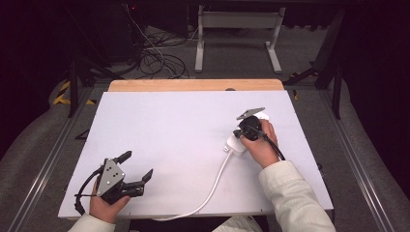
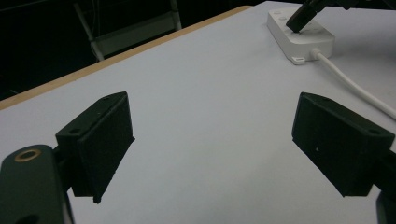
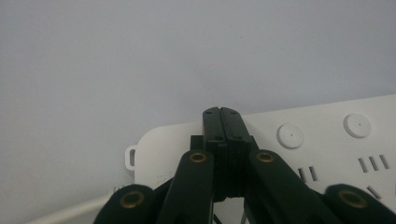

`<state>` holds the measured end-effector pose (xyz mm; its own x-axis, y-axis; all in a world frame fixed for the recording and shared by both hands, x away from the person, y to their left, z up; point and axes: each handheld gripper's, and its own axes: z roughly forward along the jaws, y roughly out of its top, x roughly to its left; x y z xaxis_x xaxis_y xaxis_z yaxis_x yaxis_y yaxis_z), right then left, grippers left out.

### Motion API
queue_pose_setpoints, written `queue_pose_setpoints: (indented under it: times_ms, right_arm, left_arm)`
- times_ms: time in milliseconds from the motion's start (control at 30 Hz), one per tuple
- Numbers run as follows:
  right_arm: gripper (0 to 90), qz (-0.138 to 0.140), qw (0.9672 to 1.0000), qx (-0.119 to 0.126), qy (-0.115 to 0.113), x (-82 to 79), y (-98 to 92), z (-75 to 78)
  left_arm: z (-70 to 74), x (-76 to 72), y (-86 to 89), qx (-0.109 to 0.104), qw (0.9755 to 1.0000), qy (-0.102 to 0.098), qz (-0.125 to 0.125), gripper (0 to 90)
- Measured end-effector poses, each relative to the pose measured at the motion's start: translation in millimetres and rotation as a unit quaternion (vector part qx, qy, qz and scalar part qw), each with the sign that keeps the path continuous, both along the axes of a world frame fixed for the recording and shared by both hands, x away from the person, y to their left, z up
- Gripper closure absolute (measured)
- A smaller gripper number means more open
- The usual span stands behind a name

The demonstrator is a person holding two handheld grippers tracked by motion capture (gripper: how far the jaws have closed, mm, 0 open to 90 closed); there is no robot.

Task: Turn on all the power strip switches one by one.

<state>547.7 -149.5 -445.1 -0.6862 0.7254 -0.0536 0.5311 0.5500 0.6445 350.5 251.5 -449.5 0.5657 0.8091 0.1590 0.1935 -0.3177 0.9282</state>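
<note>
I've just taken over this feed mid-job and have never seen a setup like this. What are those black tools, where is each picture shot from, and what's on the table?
There is no robot arm. A person holds a two-jaw hand tool in each hand. The high view looks down from above the person's side; each gripper view rides on its own tool and looks along its jaws.

The left gripper hangs over the near left of the white table, jaws wide apart, holding nothing. The right gripper has its jaws pressed together, its tip over the white power strip, near the end where the white cable leaves it. Nothing is gripped. The strip has round buttons and sockets.
</note>
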Motion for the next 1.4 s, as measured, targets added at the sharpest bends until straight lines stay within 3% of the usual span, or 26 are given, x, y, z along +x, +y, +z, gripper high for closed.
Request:
queue_pose_setpoints:
  times_ms: [267, 433, 700, 1100, 1133, 1267, 1400]
  right_arm:
    - [90.0, -0.004, 1.0000, -0.006, -0.006, -1.9, 2.0, -1.9]
    - [90.0, -0.015, 0.9998, 0.016, 0.003, -1.6, -1.5, -3.8]
    - [90.0, -0.020, 0.9996, 0.021, 0.006, -1.5, -2.2, -4.9]
    - [90.0, -0.027, 0.9995, 0.014, 0.003, -3.4, -0.2, -2.7]
    - [90.0, -0.023, 0.9997, 0.007, -0.001, -4.2, 0.1, -1.3]
    - [90.0, -0.013, 0.9980, 0.040, -0.048, -8.9, -1.4, 14.6]
    - [90.0, -0.009, 0.9974, 0.047, -0.054, -9.1, -1.9, 26.2]
  left_arm:
    - [0.0, -0.1, -0.4, 0.002, 1.0000, -0.002, 0.000, 13.0]
    - [0.0, -0.5, -0.8, 0.003, 1.0000, -0.001, -0.001, 13.1]
    - [0.0, -0.9, -1.8, 0.002, 1.0000, -0.002, -0.003, 13.1]
    - [0.4, -1.3, -1.6, 0.001, 1.0000, -0.002, -0.001, 13.1]
    - [0.7, -1.0, -1.0, 0.004, 1.0000, -0.004, -0.002, 13.1]
    - [0.6, 0.2, -0.4, 0.006, 1.0000, -0.004, 0.000, 13.1]
    - [0.5, -0.6, -1.1, 0.002, 1.0000, -0.003, -0.001, 13.1]
